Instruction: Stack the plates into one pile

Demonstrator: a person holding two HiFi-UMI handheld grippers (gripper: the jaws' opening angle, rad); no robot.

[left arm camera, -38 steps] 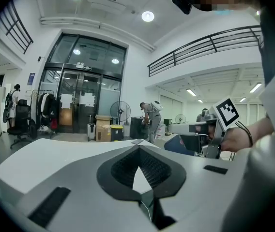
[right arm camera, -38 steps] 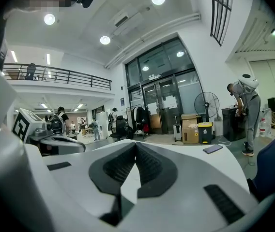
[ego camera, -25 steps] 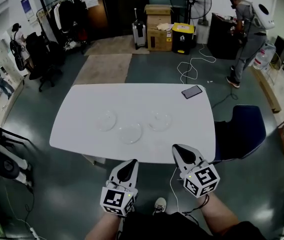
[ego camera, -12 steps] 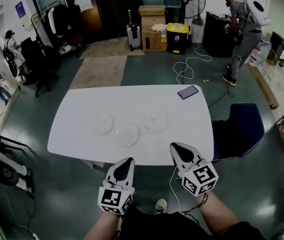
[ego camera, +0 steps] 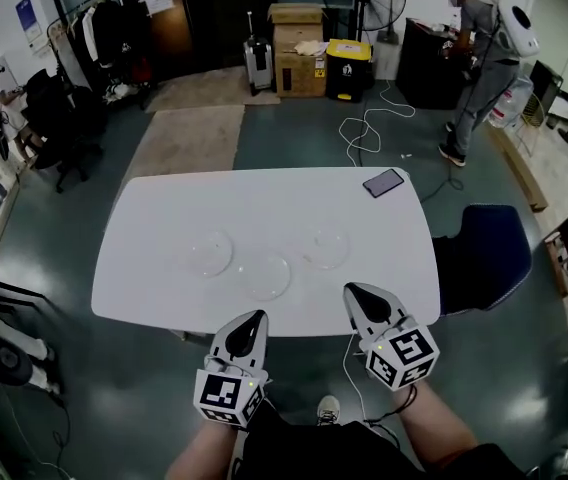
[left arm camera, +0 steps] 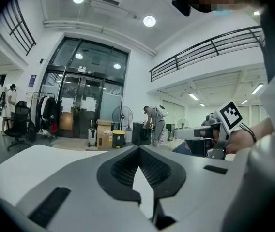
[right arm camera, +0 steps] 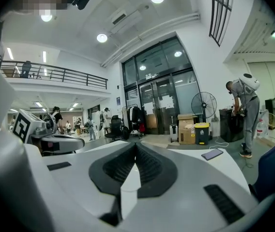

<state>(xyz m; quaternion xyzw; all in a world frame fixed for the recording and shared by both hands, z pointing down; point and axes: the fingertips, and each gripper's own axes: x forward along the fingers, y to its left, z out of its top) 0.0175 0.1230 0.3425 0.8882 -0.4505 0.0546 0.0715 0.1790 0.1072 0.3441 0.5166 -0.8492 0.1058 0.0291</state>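
You stood at the near edge of one white table (ego camera: 264, 200), a smooth, matte top shaped as a rectangle with rounded corners. One dark blue chair (ego camera: 488, 252) with a rounded, padded-looking seat sat just off the table's right edge. You held two grippers, each a pale grey wedge tapering to a point, lined with ribbed black pads and carrying a cube of square markers at its back. The left gripper (ego camera: 253, 317) pointed at the near edge with its jaws pressed together on nothing. The right gripper (ego camera: 352, 291) pointed at the same edge nearer the right corner, its jaws also pressed together and empty. Three round, shallow, clear plates lay flat and unstacked in a loose row across the table's middle: the left plate (ego camera: 209, 253), the middle plate (ego camera: 266, 276) closest to the near edge, and the right plate (ego camera: 324, 247), each just beside the next but apart. One flat, dark, rectangular phone (ego camera: 383, 182) lay near the far right corner.
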